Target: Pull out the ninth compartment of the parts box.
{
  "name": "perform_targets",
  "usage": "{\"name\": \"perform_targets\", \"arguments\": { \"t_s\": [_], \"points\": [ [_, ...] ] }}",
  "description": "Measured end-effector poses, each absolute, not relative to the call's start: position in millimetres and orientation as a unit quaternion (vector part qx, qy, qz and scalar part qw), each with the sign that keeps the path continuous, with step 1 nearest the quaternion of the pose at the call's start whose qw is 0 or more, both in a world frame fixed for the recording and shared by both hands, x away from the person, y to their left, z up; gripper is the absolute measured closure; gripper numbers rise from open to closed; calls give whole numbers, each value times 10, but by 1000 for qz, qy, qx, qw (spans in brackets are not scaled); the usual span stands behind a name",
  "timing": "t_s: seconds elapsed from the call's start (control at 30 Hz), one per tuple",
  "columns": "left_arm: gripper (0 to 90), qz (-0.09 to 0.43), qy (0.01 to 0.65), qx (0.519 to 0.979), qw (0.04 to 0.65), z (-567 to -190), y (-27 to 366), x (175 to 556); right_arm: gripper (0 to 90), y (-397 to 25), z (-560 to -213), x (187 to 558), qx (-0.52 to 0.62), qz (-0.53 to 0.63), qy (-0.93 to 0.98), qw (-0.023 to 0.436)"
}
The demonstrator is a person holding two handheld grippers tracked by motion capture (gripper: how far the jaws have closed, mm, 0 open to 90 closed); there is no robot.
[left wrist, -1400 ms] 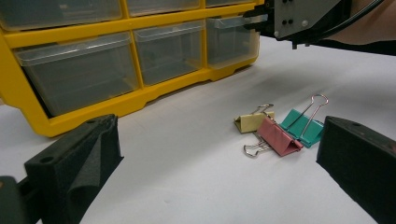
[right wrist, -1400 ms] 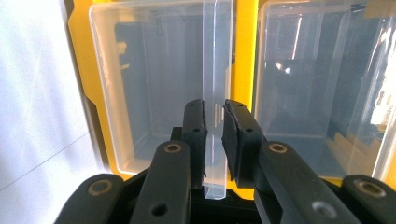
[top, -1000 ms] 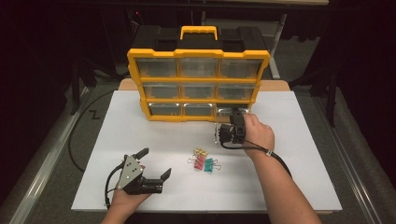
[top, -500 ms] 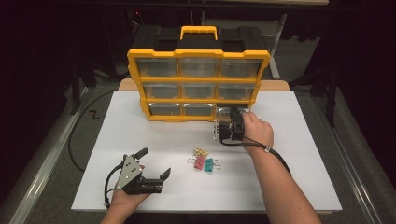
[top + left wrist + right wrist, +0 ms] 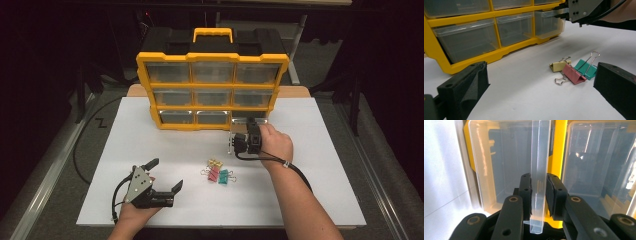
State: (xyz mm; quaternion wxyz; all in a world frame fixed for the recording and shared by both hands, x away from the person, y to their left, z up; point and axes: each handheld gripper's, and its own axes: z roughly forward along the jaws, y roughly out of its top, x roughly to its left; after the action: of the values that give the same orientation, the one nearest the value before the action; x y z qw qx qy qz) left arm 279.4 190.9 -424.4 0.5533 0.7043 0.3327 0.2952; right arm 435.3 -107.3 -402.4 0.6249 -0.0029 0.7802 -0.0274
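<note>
A yellow organiser (image 5: 212, 107) with clear drawers stands at the back of the white table top (image 5: 150, 140). My right gripper (image 5: 243, 131) is turned on its side and shut on the clear pull tab (image 5: 538, 187) of the bottom right drawer (image 5: 257, 121), which sticks out a little from its frame (image 5: 547, 23). Yellow, pink and teal binder clips (image 5: 217, 172) lie loose in front of the organiser. My left gripper (image 5: 162, 175) rests open on the table to their left. Its jaws (image 5: 540, 80) frame the clips: yellow clip (image 5: 560, 65), pink clip (image 5: 572, 73), teal clip (image 5: 585, 68).
The organiser's other drawers (image 5: 212, 95) are closed, and its black back with a yellow carry handle (image 5: 212, 34) rises behind. Cables trail from both grippers. The white table top ends at dark floor on every side.
The right gripper has shifted slightly left while still holding the drawer's pull tab. The left gripper and the clips have not moved.
</note>
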Motion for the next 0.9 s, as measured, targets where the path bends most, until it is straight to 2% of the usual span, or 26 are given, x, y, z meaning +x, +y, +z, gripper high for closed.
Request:
{"name": "perform_targets", "arguments": {
  "t_s": [0.9],
  "points": [
    [3,297,333,703,554,-4240,1925,2795,776,-1116,-4012,3979,-23,-22,779,626]
  ]
}}
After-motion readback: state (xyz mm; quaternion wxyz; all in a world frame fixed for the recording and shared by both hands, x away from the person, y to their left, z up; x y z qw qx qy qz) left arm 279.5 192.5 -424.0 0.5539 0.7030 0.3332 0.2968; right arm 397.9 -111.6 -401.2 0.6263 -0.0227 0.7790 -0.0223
